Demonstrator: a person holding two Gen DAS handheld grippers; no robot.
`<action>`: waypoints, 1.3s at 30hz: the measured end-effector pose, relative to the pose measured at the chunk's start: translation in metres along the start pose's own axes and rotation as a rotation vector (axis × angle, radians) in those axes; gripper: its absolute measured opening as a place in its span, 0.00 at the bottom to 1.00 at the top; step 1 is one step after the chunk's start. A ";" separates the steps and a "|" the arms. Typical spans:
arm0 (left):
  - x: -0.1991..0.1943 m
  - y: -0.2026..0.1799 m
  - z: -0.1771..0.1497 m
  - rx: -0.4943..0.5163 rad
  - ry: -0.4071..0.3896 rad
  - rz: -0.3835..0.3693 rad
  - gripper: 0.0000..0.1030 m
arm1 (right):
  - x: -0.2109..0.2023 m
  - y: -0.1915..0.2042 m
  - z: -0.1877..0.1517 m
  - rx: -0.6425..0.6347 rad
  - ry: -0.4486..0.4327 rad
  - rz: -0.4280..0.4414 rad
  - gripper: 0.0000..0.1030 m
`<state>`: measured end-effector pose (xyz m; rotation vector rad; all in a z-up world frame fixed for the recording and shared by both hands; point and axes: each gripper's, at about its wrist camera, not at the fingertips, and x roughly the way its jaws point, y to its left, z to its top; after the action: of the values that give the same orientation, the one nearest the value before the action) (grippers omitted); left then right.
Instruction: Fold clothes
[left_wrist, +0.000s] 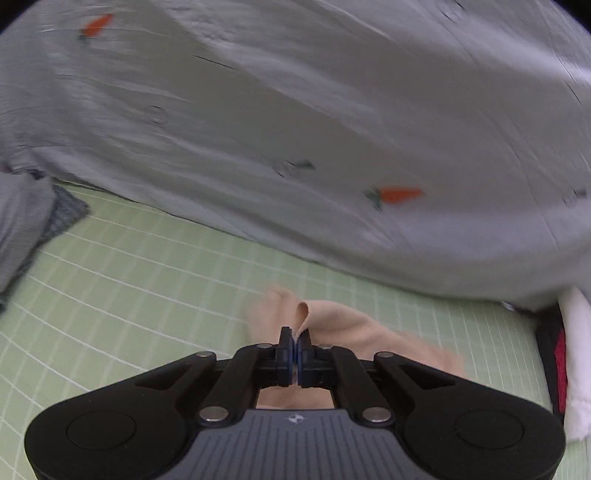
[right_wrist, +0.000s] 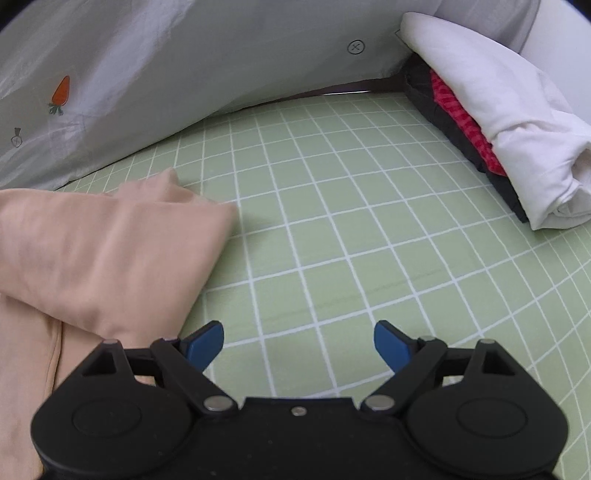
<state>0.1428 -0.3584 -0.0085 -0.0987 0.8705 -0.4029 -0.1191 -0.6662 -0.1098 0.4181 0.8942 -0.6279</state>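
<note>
Peach-coloured cloth (right_wrist: 103, 254) is the garment in play, lying on the green gridded mat (right_wrist: 332, 229) with one layer doubled over another, its folded edge running just ahead and to the left of the right gripper (right_wrist: 298, 341). That gripper hangs over bare mat with its blue pads spread wide, nothing between them, so it looks freed up to take a new edge or press the fold flat. Over on the other side, the left gripper (left_wrist: 294, 338) has its jaws pinched right together on a small pucker of the same peach cloth, which pokes up just past the fingertips; the view is smeared with motion, so I judge it is carrying that edge across. How many folds remain, I cannot tell. Ahead and to the right of the open gripper sits a stack of folded clothes (right_wrist: 491, 122), white on red on dark, likely the finished pile. Beyond everything rises a grey carrot-print sheet (right_wrist: 166, 74).
</note>
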 end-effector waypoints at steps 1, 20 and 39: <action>0.000 0.016 0.004 -0.034 -0.016 0.034 0.02 | 0.001 0.006 0.000 0.002 0.005 0.009 0.86; -0.046 0.070 -0.057 -0.169 0.072 0.174 0.84 | -0.044 0.069 -0.015 -0.163 -0.094 0.111 1.00; -0.182 -0.037 -0.201 0.028 0.136 0.203 0.88 | -0.083 0.034 -0.150 -0.292 0.085 0.213 0.89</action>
<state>-0.1262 -0.3071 0.0023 0.0438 0.9980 -0.2333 -0.2237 -0.5262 -0.1239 0.2728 0.9906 -0.2791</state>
